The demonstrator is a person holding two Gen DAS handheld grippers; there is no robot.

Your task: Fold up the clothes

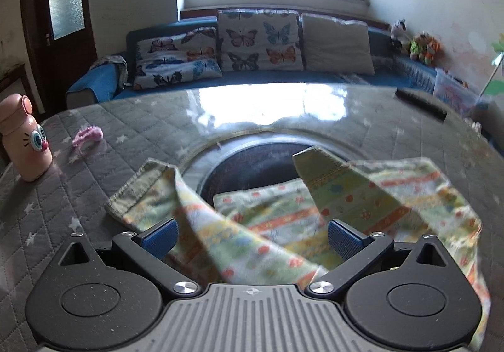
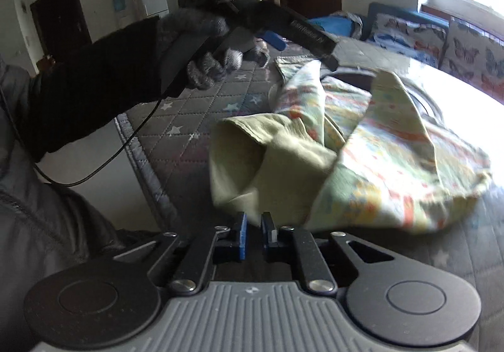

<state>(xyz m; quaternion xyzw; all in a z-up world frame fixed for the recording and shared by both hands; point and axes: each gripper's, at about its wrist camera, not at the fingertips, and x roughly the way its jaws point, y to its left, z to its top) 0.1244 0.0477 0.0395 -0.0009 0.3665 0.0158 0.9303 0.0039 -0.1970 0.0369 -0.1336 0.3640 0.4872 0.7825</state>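
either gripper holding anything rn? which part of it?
Right gripper: jaws nearly closed on the plain green edge of the patterned garment, at its near end. Left gripper: jaws wide apart, cloth lying between them, nothing gripped.

Soft printed cloth garment [image 1: 252,226] lies on quilted matt tablecloth [image 1: 78,194].

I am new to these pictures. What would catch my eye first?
The colourful patterned garment lies crumpled on the grey quilted table cover, with the right gripper shut on its pale green edge. The left gripper is open over it. A pink bottle with cartoon eyes stands far left.
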